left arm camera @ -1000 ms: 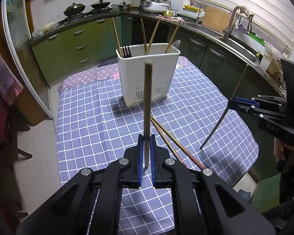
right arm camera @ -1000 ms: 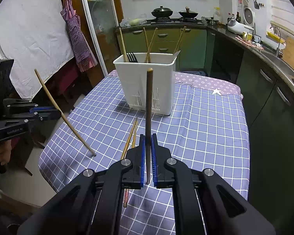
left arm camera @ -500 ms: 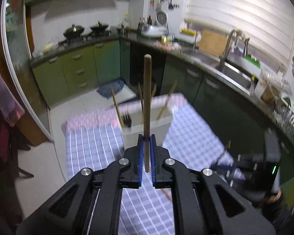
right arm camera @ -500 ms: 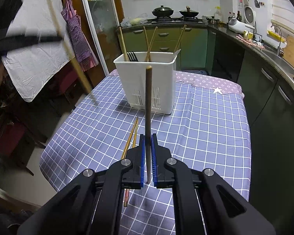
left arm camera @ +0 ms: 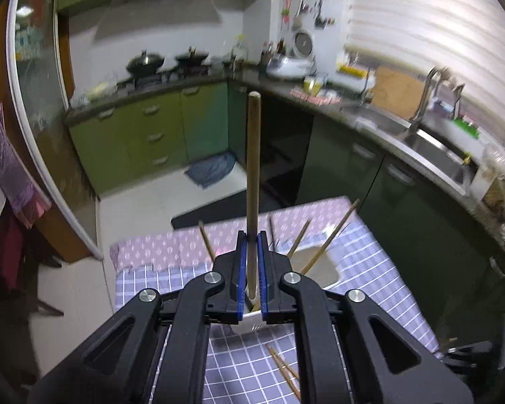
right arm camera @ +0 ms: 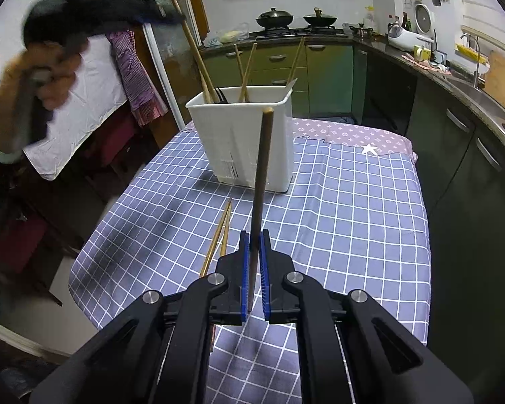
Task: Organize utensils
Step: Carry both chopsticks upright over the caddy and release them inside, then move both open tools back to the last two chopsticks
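The left hand-held gripper grips a light wooden chopstick above the white slotted plastic utensil holder, near the bench's far edge. Judged from here, lower it tip-first into an open compartment, then release. The holder already contains several wooden chopsticks and a dark fork. The right hand-held gripper clamps a dark brown chopstick; two more chopsticks lie mid-bench.

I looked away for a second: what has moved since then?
The left gripper, shut on its light wooden chopstick, rose from beside the table to above the white plastic utensil holder. The right gripper kept holding its dark chopstick; two loose chopsticks stayed put.
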`<act>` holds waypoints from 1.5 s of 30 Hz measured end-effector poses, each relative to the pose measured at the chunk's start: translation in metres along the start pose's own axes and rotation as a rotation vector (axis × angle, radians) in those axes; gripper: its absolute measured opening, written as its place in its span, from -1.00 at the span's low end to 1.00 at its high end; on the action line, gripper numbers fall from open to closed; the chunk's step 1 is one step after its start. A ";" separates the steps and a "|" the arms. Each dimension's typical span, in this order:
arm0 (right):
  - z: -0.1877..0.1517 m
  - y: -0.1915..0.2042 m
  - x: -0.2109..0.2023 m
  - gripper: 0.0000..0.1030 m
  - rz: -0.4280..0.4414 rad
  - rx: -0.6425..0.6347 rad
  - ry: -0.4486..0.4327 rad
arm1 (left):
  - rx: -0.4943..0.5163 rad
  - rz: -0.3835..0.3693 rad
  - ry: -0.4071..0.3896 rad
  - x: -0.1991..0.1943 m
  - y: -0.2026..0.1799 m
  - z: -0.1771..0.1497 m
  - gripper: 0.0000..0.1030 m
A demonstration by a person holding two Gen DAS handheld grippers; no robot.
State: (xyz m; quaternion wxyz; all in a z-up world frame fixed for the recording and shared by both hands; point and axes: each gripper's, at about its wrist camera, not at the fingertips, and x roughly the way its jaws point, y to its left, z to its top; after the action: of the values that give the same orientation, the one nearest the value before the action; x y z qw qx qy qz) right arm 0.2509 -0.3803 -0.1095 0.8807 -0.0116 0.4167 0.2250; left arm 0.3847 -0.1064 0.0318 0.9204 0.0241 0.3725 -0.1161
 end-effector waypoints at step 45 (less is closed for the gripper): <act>0.106 0.013 -0.019 -0.52 -0.083 -0.004 -0.170 | -0.056 -0.089 0.415 0.002 0.002 -0.156 -0.02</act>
State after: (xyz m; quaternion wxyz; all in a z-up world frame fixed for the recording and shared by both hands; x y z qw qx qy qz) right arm 0.3125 -0.3540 -0.0239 0.9214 -0.0115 0.3391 0.1894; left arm 0.2802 -0.0842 -0.0817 0.8183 0.0056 0.5578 -0.1390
